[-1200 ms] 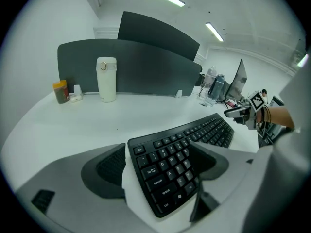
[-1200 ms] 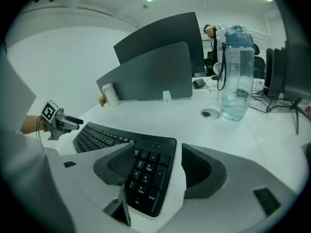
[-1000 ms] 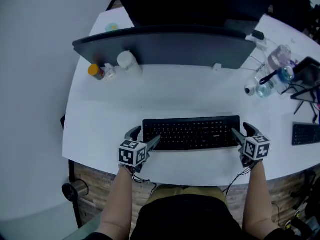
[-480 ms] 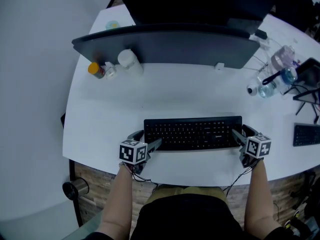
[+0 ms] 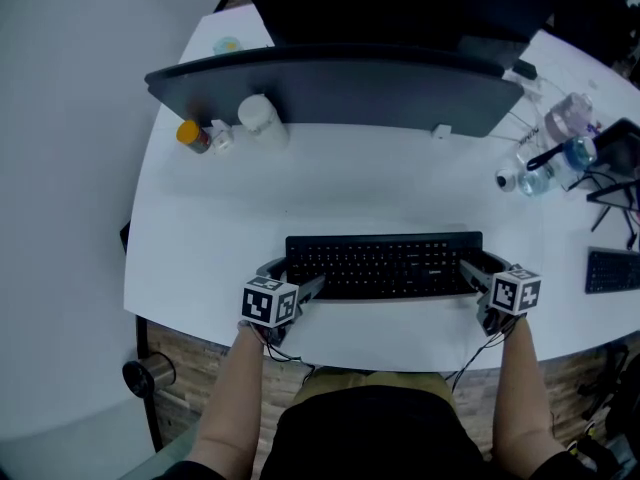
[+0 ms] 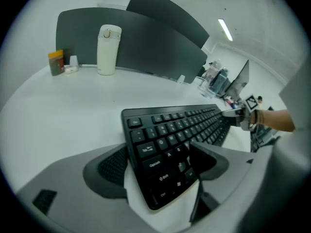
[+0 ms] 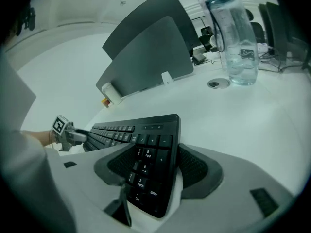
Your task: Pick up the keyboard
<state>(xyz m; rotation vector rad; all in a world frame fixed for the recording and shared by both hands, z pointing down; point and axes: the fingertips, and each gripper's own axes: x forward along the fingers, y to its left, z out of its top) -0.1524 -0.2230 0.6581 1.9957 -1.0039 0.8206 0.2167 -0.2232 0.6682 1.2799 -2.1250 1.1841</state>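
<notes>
A black keyboard (image 5: 385,265) lies crosswise near the front edge of the white desk (image 5: 210,228). My left gripper (image 5: 296,276) is shut on its left end; in the left gripper view the keyboard (image 6: 175,130) sits between the two pads, with one pad against the far edge and one on the keys. My right gripper (image 5: 480,265) is shut on the right end, and in the right gripper view the numpad end of the keyboard (image 7: 148,154) fills the gap between the jaws. Each gripper view shows the other gripper at the keyboard's far end.
A dark divider panel (image 5: 330,88) stands across the desk behind the keyboard. In front of it at the left are a white flask (image 5: 262,123) and an orange-capped bottle (image 5: 192,138). Water bottles (image 5: 555,153), cables and a second keyboard (image 5: 610,268) are at the right.
Both grippers have moved in on the keyboard's ends and their jaws have narrowed onto it. The keyboard has barely shifted on the desk.
</notes>
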